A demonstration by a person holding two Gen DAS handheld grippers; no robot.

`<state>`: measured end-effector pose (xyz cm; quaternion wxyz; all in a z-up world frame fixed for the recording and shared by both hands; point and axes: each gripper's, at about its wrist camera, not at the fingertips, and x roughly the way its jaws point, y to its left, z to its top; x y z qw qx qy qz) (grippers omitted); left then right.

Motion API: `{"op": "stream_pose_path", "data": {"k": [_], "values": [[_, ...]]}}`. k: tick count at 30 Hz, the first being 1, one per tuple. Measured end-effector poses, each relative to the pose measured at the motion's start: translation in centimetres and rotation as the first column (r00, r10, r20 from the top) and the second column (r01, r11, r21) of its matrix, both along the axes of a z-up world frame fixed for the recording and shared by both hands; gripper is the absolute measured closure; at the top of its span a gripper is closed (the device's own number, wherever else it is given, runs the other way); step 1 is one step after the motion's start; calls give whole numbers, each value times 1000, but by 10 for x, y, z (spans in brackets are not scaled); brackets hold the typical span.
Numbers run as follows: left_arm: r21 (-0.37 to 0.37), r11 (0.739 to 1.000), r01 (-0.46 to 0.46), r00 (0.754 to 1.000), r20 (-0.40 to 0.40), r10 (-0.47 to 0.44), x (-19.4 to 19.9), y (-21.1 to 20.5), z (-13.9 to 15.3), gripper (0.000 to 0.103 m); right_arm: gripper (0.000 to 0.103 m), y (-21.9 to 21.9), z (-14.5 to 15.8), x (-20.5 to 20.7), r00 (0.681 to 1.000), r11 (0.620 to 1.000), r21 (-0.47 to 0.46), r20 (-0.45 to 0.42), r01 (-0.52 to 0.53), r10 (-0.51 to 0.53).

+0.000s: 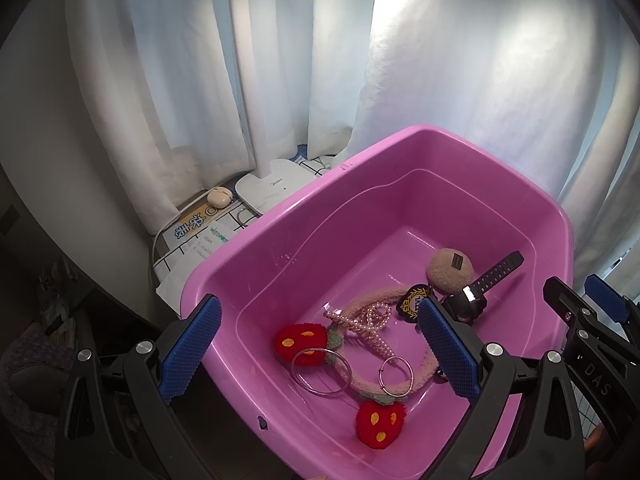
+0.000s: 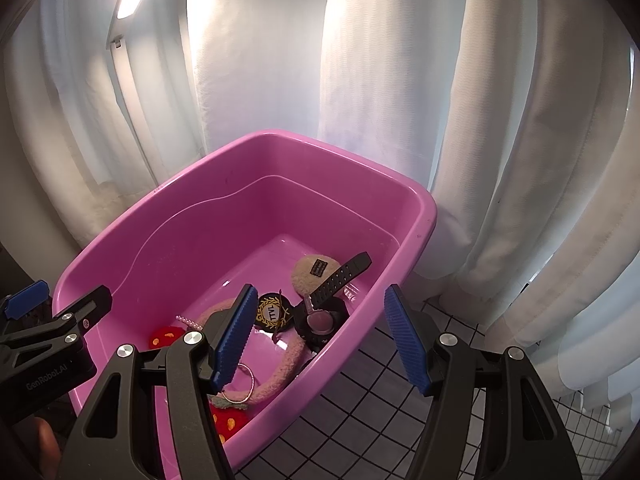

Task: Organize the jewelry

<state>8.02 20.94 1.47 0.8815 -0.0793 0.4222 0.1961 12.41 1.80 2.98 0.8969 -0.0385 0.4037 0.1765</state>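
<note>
Left wrist view showed us the pink tub (image 1: 400, 152) holding the jewelry: the fuzzy strawberry headband (image 1: 360, 304) looked soft and light, best pinched mid-band. Left claw (image 1: 320, 348) and right claw (image 2: 320, 336) hung released above it.

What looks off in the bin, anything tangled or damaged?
In the pink bin, everything sits heaped in the near corner. The pearl strand drapes over the strawberry headband, with two metal rings lying on it too. The watch leans on the beige puff. No visible damage; both grippers open.
</note>
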Motion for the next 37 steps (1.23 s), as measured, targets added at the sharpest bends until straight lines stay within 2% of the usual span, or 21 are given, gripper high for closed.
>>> {"op": "stream_pose_path", "data": {"k": [37], "values": [[-3, 1000, -10, 1000, -11, 10, 4, 4, 0, 6, 40, -1, -3, 2, 1000, 1000, 2, -3, 0, 0]]}}
